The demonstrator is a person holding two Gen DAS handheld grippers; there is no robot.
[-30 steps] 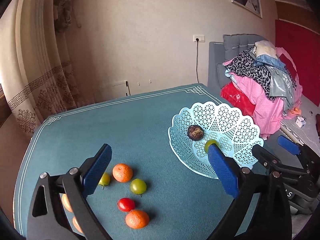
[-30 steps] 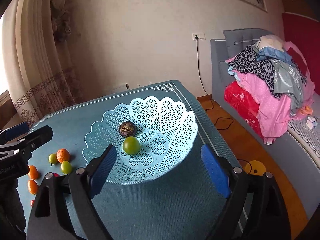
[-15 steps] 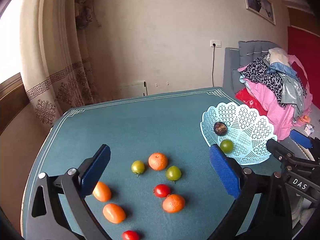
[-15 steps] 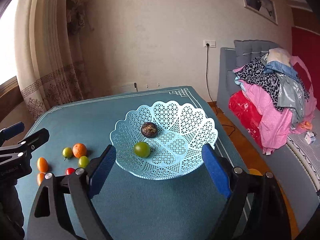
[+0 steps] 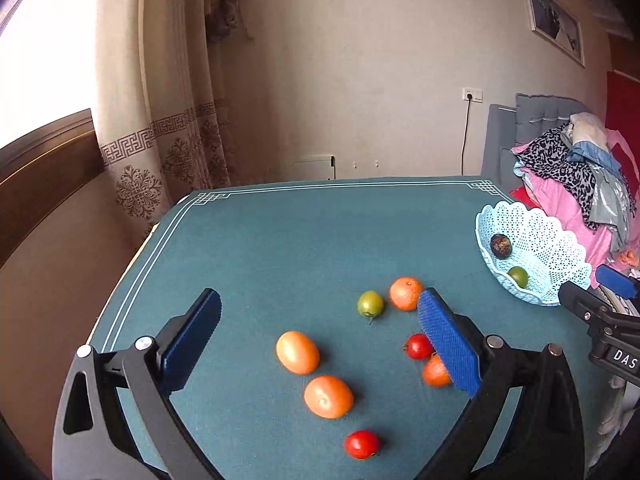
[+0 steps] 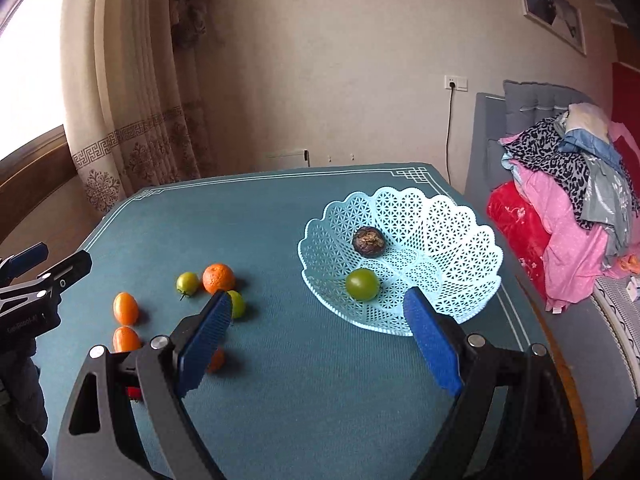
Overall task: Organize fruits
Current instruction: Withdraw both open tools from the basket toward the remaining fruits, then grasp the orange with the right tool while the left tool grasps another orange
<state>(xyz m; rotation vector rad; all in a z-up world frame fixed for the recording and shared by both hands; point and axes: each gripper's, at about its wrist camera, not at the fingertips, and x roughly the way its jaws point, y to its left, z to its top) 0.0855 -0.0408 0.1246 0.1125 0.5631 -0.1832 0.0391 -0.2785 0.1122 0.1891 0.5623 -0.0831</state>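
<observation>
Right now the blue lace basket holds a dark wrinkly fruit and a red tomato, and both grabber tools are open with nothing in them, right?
Nearly. The second fruit in the basket is a green tomato, not red; the right wrist view shows it beside the dark wrinkly fruit. The red ones lie out on the table. The left gripper and the right gripper are indeed open and empty.

The tabletop (image 5: 320, 240) is teal with a white line border. The basket (image 6: 440, 224) is pale blue lattice, holding a green tomato (image 6: 362, 284) and a dark brown fruit (image 6: 368, 241). Orange, red and green fruits lie between the blue-padded black left claw (image 5: 318, 344).
</observation>
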